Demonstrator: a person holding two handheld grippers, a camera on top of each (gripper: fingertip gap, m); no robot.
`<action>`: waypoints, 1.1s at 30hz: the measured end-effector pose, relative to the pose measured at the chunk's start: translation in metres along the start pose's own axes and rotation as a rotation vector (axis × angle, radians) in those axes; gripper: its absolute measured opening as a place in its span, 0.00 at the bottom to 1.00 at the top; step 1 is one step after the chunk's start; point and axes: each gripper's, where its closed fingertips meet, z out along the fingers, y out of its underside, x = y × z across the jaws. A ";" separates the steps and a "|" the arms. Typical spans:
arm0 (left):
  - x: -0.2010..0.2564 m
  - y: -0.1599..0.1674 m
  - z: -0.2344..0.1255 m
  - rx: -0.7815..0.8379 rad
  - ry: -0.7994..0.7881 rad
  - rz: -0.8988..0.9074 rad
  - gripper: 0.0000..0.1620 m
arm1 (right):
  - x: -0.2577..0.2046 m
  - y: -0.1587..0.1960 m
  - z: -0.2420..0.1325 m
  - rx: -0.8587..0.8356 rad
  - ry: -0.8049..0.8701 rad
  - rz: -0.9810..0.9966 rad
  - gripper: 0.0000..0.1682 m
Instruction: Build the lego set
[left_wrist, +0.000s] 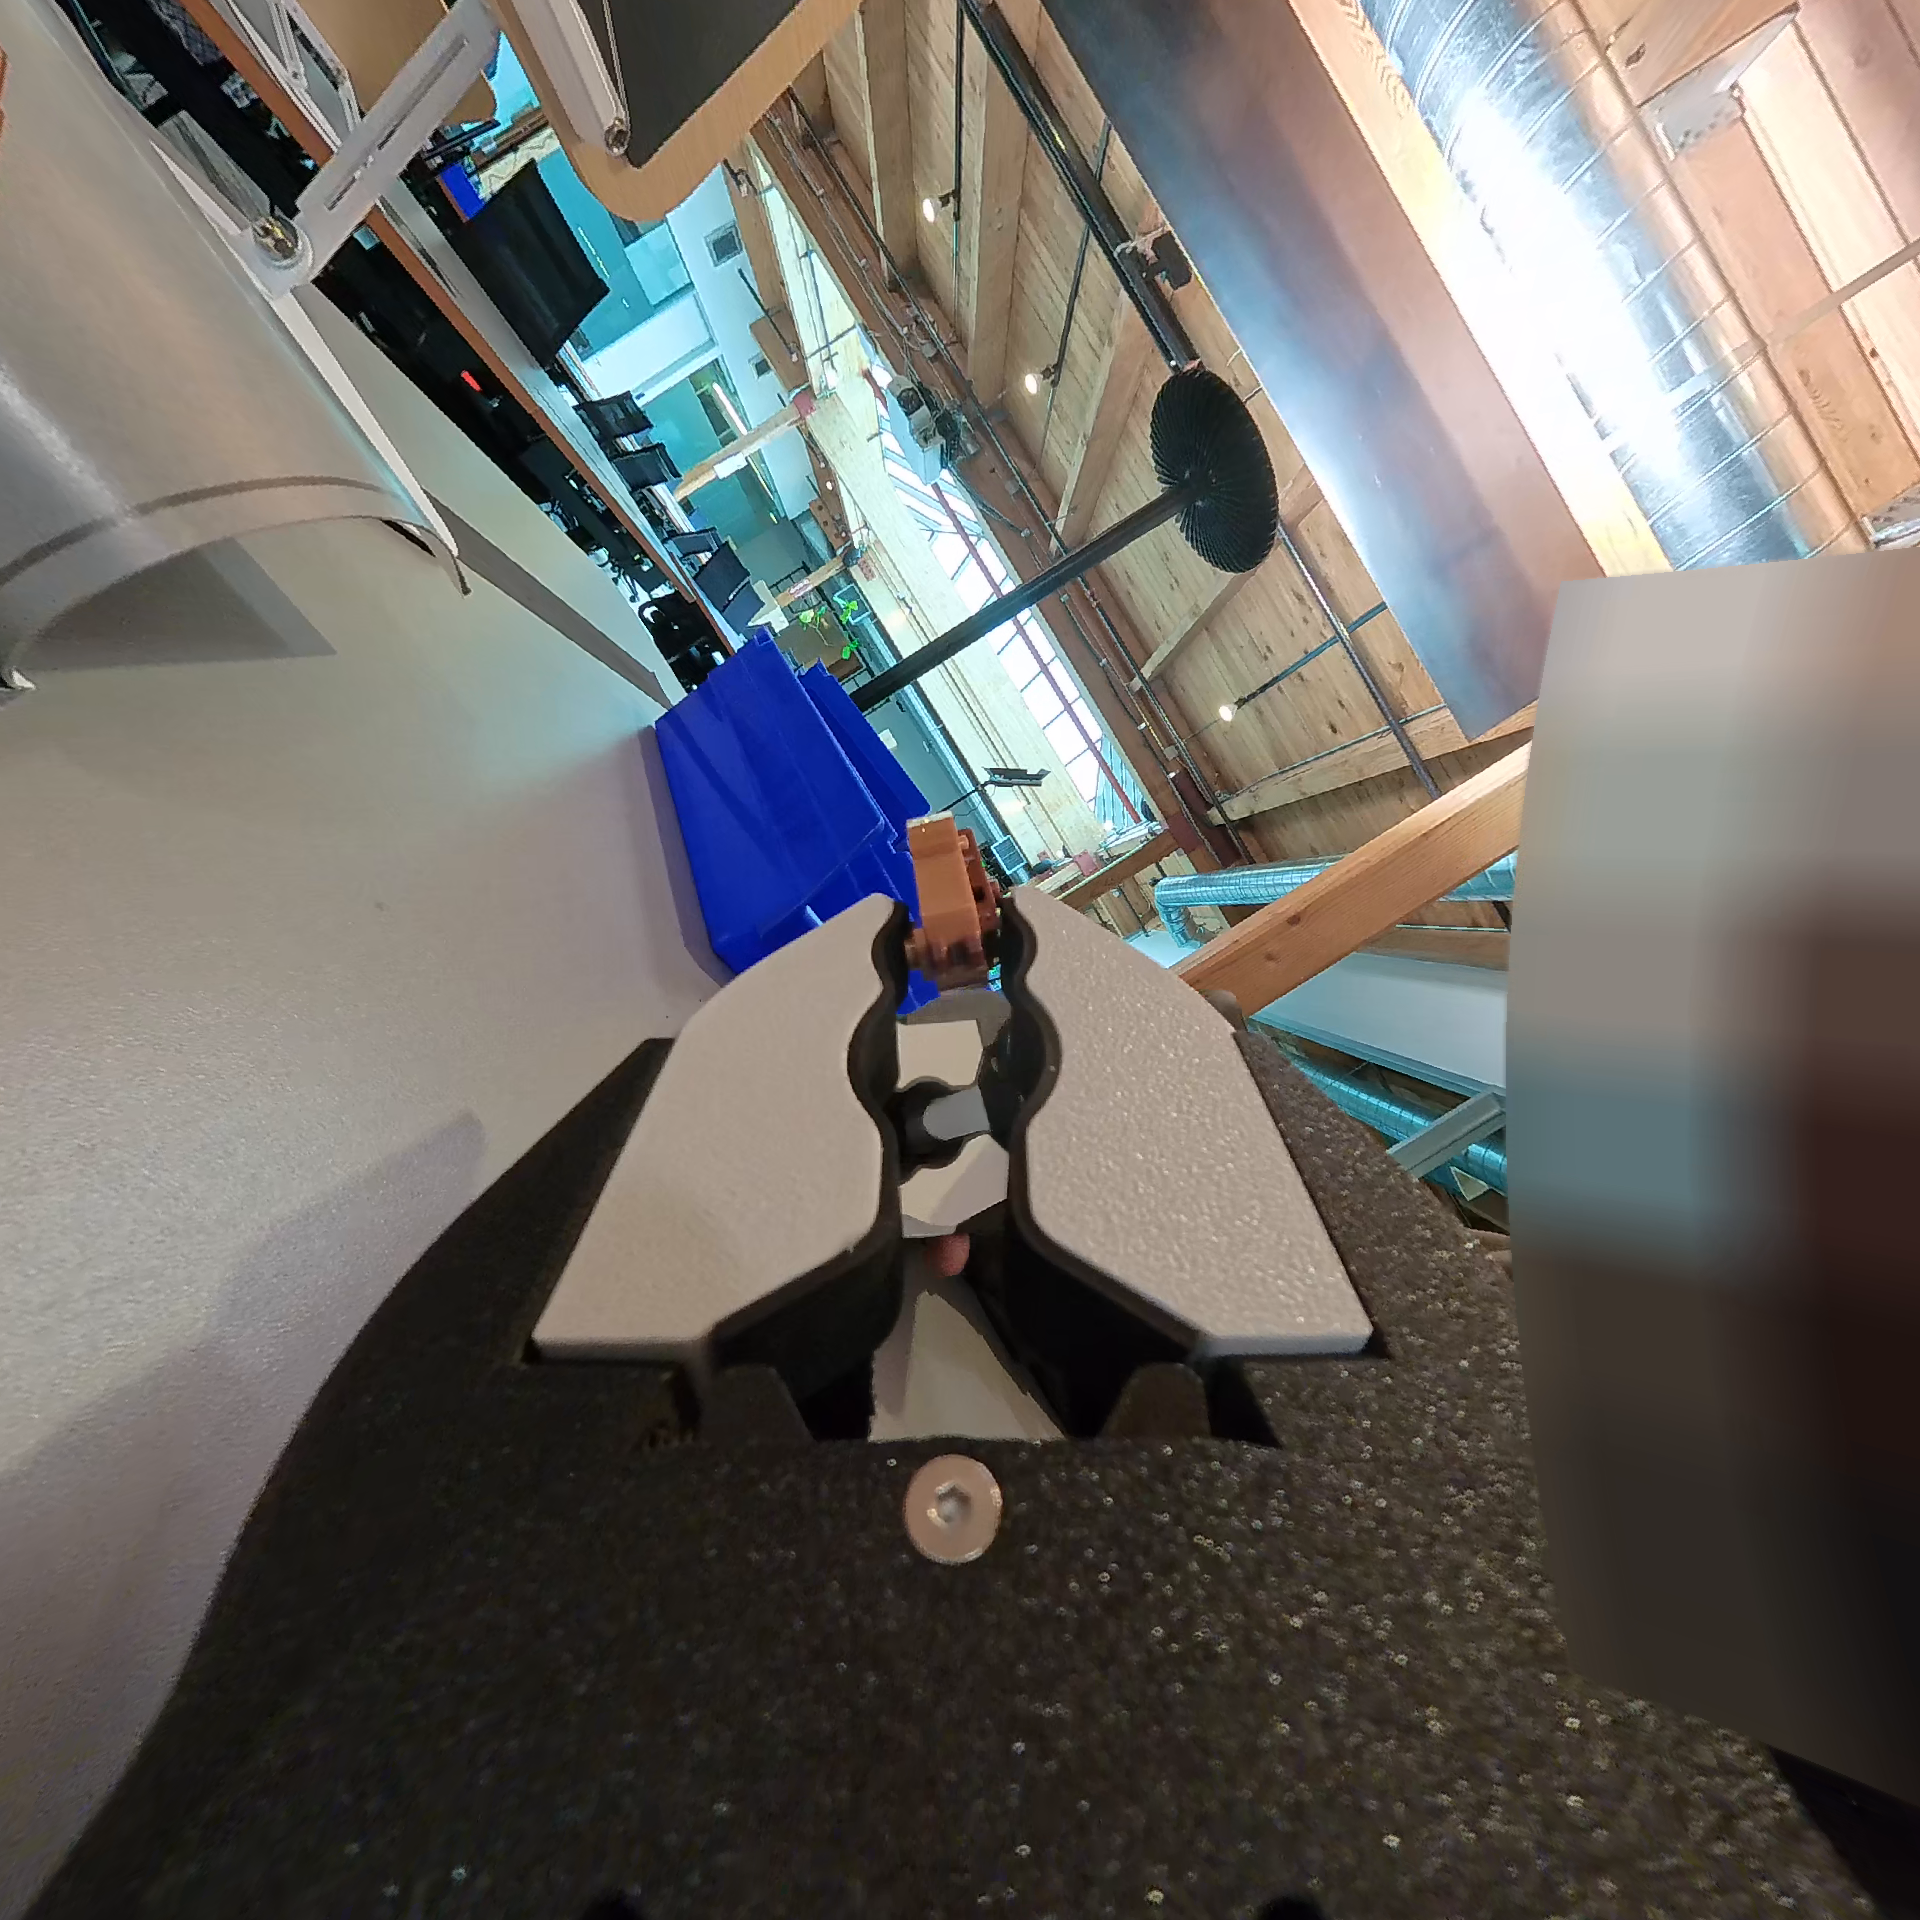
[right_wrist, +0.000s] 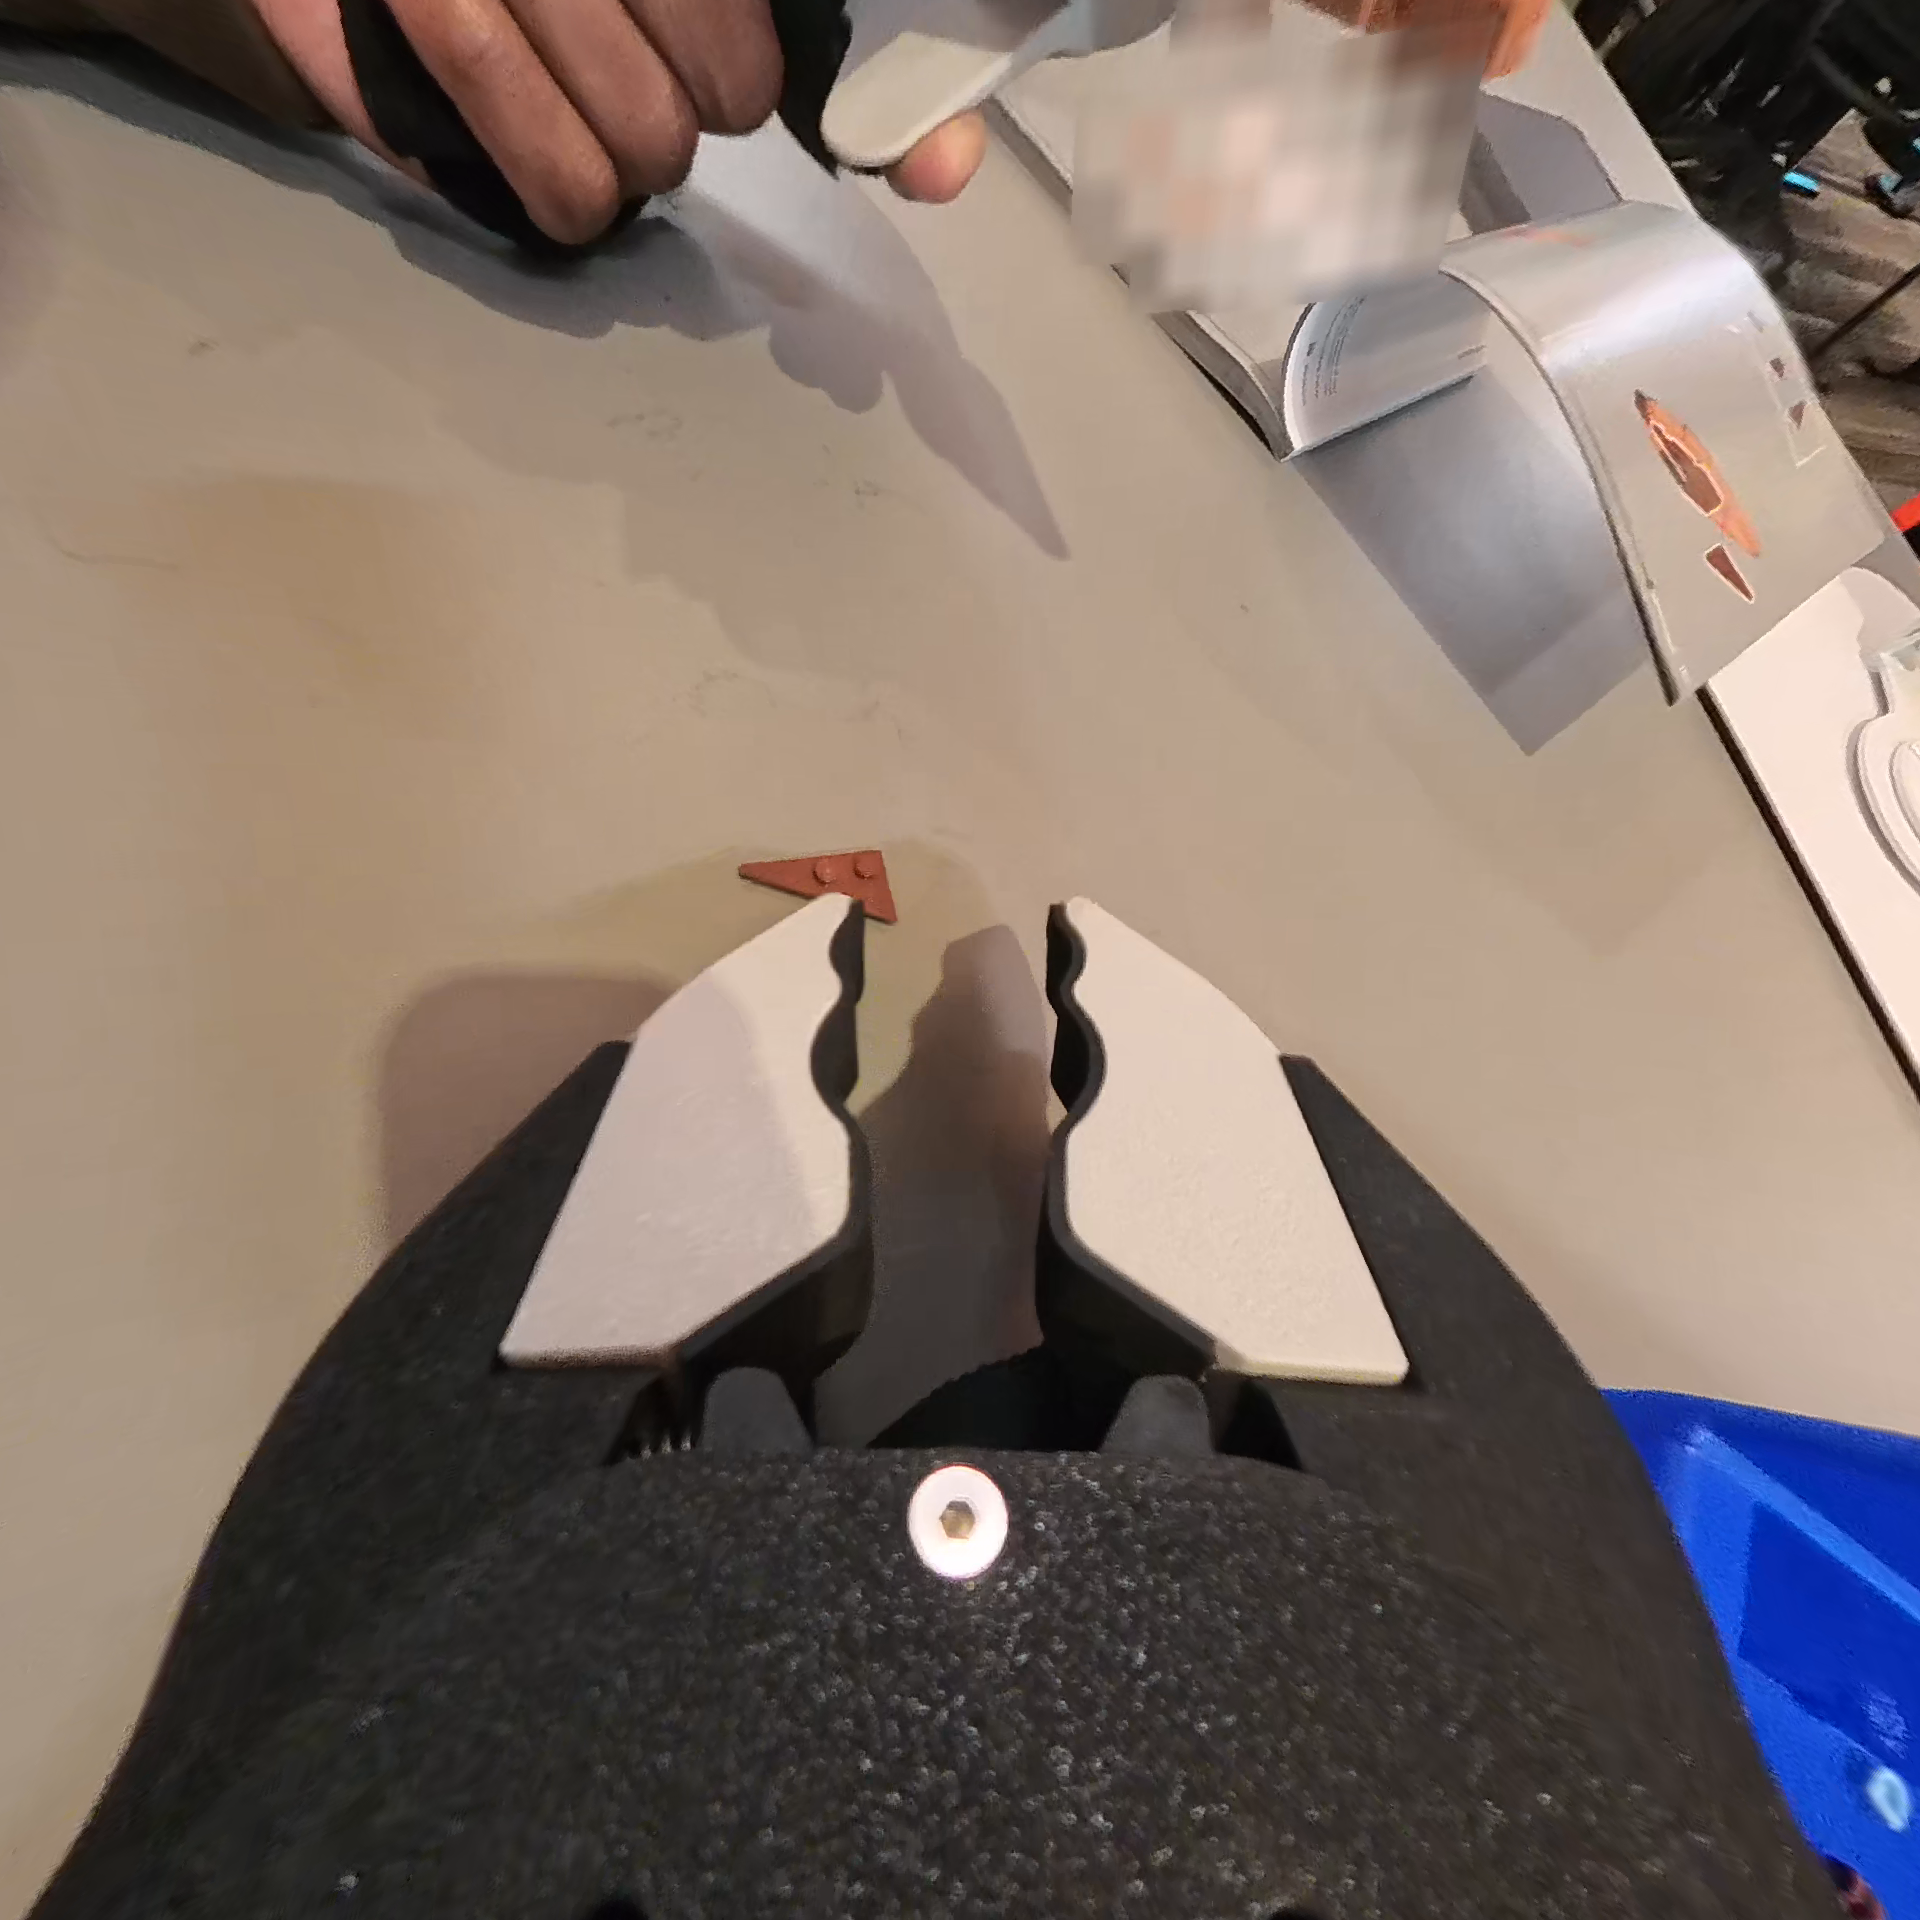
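Note:
My left gripper is shut on a small tan and brown lego assembly and holds it in the air, tilted sideways above the grey table. My right gripper is open and empty, low over the table. A flat reddish-brown wedge plate lies on the table just ahead of the tip of its left finger. The other gripper, held by a hand, shows at the top of the right wrist view.
An open instruction booklet lies at the right of the table; it also shows in the left wrist view. Blue bins stand behind the held assembly, and a blue bin sits at my lower right. Left tips to right tips: about 15 centimetres.

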 end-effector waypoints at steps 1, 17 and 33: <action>0.000 0.000 0.000 0.000 0.000 0.000 0.10 | 0.001 -0.002 -0.001 0.017 -0.009 0.025 0.21; 0.001 0.005 0.003 -0.016 -0.001 0.005 0.10 | -0.024 0.000 0.014 -0.125 -0.088 0.176 0.23; 0.002 0.007 0.004 -0.025 -0.005 0.011 0.10 | -0.022 -0.005 0.007 -0.153 -0.041 0.229 0.12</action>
